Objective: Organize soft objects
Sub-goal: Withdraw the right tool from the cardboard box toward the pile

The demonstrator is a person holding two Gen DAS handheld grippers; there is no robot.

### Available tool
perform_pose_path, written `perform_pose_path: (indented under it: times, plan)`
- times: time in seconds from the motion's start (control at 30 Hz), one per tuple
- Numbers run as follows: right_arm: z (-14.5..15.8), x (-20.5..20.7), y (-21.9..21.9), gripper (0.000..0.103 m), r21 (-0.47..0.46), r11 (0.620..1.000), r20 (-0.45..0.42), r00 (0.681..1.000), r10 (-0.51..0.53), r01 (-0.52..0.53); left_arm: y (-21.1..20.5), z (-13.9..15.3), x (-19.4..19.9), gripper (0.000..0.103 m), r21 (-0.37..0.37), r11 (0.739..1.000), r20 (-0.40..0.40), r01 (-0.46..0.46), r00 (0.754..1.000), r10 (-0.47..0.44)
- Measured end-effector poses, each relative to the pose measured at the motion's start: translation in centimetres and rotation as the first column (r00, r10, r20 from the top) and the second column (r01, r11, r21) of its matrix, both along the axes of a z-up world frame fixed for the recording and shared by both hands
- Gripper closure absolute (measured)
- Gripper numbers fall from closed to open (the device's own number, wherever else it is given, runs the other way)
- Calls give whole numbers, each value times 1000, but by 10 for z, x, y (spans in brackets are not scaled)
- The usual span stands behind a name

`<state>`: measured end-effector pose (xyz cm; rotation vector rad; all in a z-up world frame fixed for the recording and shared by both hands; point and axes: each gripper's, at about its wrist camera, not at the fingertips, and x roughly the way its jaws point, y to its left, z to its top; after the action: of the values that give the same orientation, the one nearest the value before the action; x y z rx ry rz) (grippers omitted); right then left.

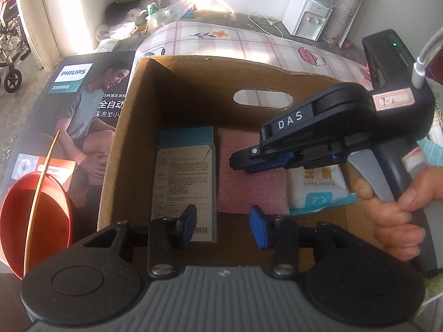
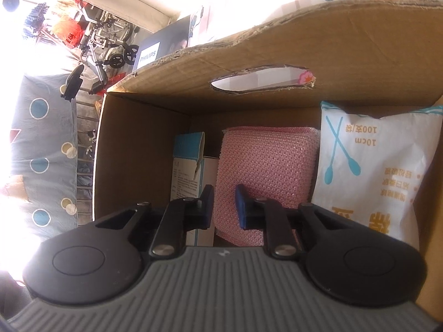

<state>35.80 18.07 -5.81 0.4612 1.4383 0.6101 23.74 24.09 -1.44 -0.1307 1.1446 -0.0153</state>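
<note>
With the sponge (image 2: 265, 163) in the box (image 1: 193, 88) between carton (image 1: 182, 182) and swab bag (image 2: 371, 171), the right claw (image 2: 224, 207) hangs narrow and empty over it, the left claw (image 1: 223, 225) part-open and empty; next likely withdrawing both for another soft item.

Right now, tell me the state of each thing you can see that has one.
Cardboard box: open-topped.
Pink sponge: lying flat in box, between carton and pack.
Blue-white carton: lying flat, top flap torn.
Cotton swab pack: sealed, leaning on box wall.
Left gripper: fingers apart, empty.
Right gripper: fingers narrow, nothing between them.
</note>
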Motion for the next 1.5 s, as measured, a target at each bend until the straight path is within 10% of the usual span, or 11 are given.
perform_pose_path:
  times: [0.23, 0.57, 1.0, 1.5]
  plan:
    - [-4, 4, -13, 89, 13, 1000, 0, 1000, 11, -11, -17, -19, -7, 60, 0, 993, -155, 120, 981, -119]
    - [-9, 8, -20, 89, 42, 999, -13, 1000, 10, -10, -11, -60, 21, 61, 41, 998, -282, 50, 959, -36]
    - [-3, 11, -29, 79, 92, 996, -8, 1000, 24, -23, 2, -58, 20, 45, 49, 997, -245, -52, 968, 63]
    - [113, -72, -136, 59, 366, 931, 212, 972, -101, 17, -50, 49, -63, 22, -10, 1000, 66, -4, 998, 5]
